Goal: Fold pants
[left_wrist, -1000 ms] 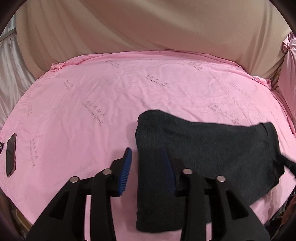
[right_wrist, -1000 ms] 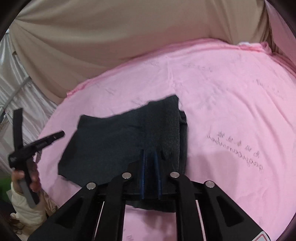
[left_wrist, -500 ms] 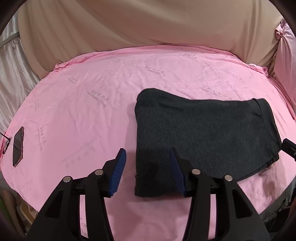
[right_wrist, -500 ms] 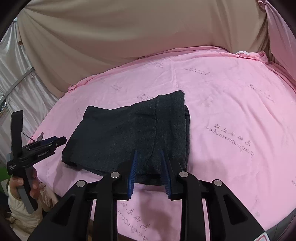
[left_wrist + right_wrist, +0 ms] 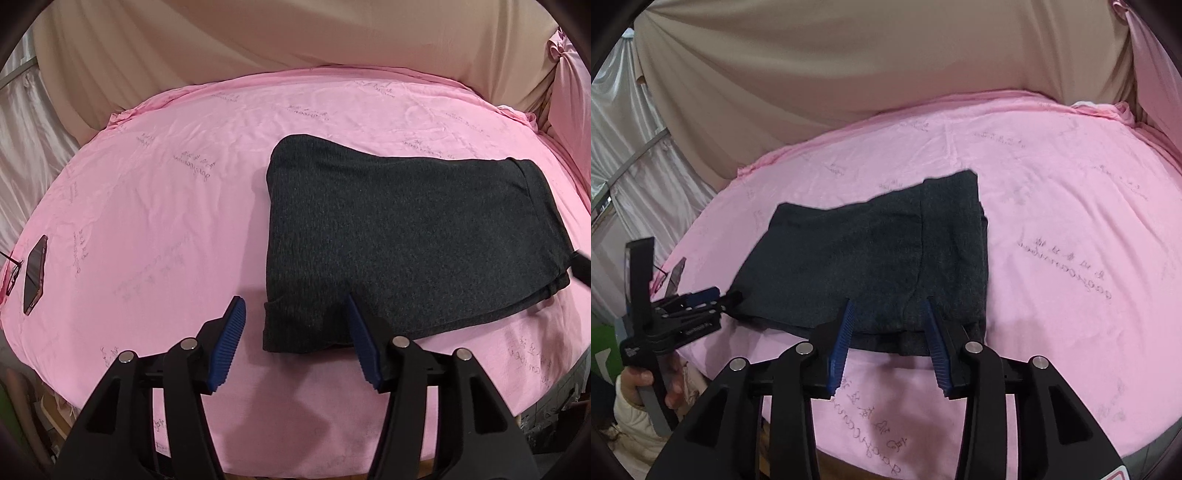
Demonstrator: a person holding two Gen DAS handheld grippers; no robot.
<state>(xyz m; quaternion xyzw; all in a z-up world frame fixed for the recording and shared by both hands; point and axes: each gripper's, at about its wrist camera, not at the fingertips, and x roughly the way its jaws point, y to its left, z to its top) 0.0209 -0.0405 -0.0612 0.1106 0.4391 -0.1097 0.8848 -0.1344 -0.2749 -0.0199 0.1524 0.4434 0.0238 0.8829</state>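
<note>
pants: were dark charcoal, finely flecked | sheet: was pink with faint grey script print | backdrop: was plain beige, at 12 o'clock | phone: was black, at 9 o'clock | gripper pads: were blue, ribbed, on black arms

The pants are a dark charcoal knit cloth, matt and faintly flecked, with a fine ribbed grain and a slightly fuzzy face. Under them, the pink sheet is thin, smooth cloth with a soft sheen, lightly wrinkled and printed with faint grey script. The left gripper has matt black plastic arms, shiny round metal pins and blue ribbed rubbery pads; the right gripper is built the same. Behind the sheet's far edge hangs a beige drape of matt, softly folded fabric. Near the sheet's left edge lies a phone with a glossy dark screen.
</note>
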